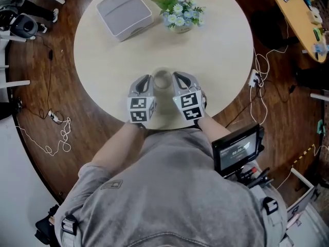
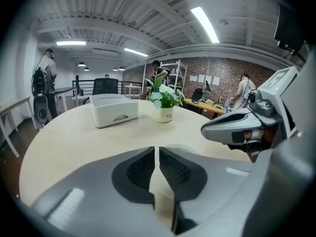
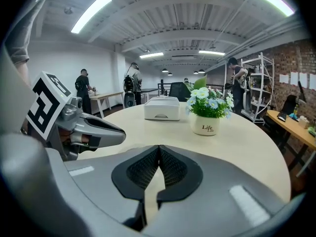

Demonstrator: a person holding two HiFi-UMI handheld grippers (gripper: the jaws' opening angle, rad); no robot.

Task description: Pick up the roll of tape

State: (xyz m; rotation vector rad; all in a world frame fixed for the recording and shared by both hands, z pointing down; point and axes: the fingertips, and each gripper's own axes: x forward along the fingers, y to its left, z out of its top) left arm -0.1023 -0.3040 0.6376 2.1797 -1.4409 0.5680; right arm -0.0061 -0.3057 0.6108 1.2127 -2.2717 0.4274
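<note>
The roll of tape [image 1: 162,80] lies flat on the round table [image 1: 221,50], close to the edge nearest the person. It is a pale ring that reads poorly against the pale tabletop. The left gripper [image 1: 148,80] and the right gripper [image 1: 177,78] stand one on each side of it, angled downward, tips near the roll's rim. No view confirms contact. In the left gripper view the jaws of the left gripper [image 2: 157,149] are drawn together pad to pad with nothing between them, and a faint arc of the roll shows just beyond their tips. In the right gripper view the right gripper [image 3: 159,148] is likewise closed and empty. The roll is therefore not yet gripped. The flanking position appears to be an approach stance that keeps the roll centred and within reach of either tool. In the inspector's judgement one gripper must part its jaws before any grasp, most likely taking the ring's wall between them, since the roll lies flat. The white box [image 1: 125,12] and the flower pot [image 1: 180,15] sit well apart on the far side and pose no obstruction.
</note>
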